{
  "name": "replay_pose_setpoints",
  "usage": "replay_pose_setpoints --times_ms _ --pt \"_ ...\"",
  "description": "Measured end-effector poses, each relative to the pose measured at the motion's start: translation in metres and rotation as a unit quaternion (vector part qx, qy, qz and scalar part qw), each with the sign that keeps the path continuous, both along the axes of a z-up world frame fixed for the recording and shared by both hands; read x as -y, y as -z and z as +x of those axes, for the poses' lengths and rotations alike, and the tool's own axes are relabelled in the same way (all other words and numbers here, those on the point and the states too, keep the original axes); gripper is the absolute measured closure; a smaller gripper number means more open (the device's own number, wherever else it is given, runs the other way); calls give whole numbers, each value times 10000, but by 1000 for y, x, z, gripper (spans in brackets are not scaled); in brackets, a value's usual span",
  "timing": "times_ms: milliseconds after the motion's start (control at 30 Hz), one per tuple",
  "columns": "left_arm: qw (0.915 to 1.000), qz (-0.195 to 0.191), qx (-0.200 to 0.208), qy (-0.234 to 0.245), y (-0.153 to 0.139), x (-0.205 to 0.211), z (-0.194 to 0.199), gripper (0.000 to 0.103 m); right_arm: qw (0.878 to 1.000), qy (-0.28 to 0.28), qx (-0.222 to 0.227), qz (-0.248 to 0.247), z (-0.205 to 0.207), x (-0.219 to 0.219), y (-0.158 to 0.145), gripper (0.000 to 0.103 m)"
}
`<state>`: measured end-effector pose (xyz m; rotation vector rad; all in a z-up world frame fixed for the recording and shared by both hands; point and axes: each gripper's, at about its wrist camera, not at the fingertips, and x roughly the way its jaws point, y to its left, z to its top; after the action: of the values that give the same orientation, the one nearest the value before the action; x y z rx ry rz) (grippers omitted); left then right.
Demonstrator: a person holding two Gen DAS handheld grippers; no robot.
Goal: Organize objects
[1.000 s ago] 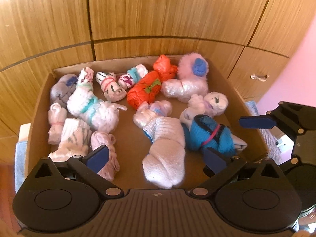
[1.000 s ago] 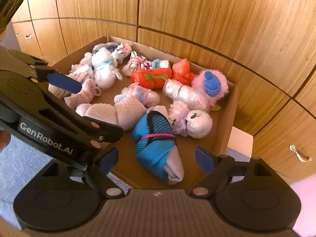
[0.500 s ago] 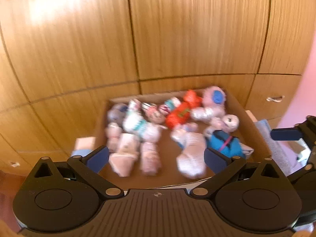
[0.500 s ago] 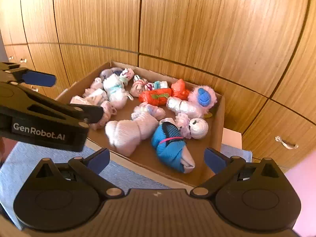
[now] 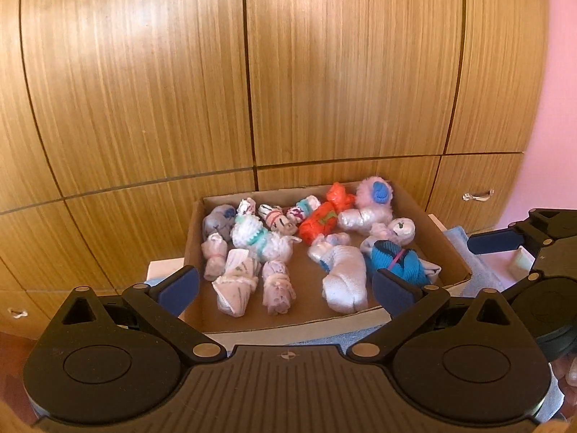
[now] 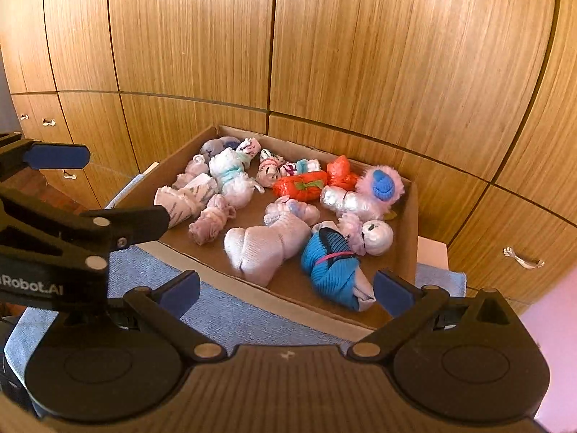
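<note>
Down in front of my two grippers sits a cardboard box (image 6: 411, 223) full of rolled socks. My blue sock roll (image 6: 330, 270) lies at the box's near right corner, its long side running from the back of the box toward me, with its white end nearest me. My right gripper (image 6: 286, 290) is spread wide, holds nothing and touches nothing. My left gripper (image 5: 285, 287) is spread wide too, with nothing between its fingers. A big white sock roll (image 6: 263, 245) lies just beside the blue one.
</note>
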<state>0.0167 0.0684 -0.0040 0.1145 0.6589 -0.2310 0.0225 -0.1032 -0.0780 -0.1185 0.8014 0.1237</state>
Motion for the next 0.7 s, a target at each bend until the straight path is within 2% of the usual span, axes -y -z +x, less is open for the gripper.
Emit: replay_pose_setpoints --times_ms 367,700 --pt "9997 -75 -17 -234 -1 -15 2 0 10000 -12 34 0 -3 -1 -3 1" --pt "9996 232 151 -70 -3 -6 -6 0 10000 -52 57 15 -4 -2 -3 1"
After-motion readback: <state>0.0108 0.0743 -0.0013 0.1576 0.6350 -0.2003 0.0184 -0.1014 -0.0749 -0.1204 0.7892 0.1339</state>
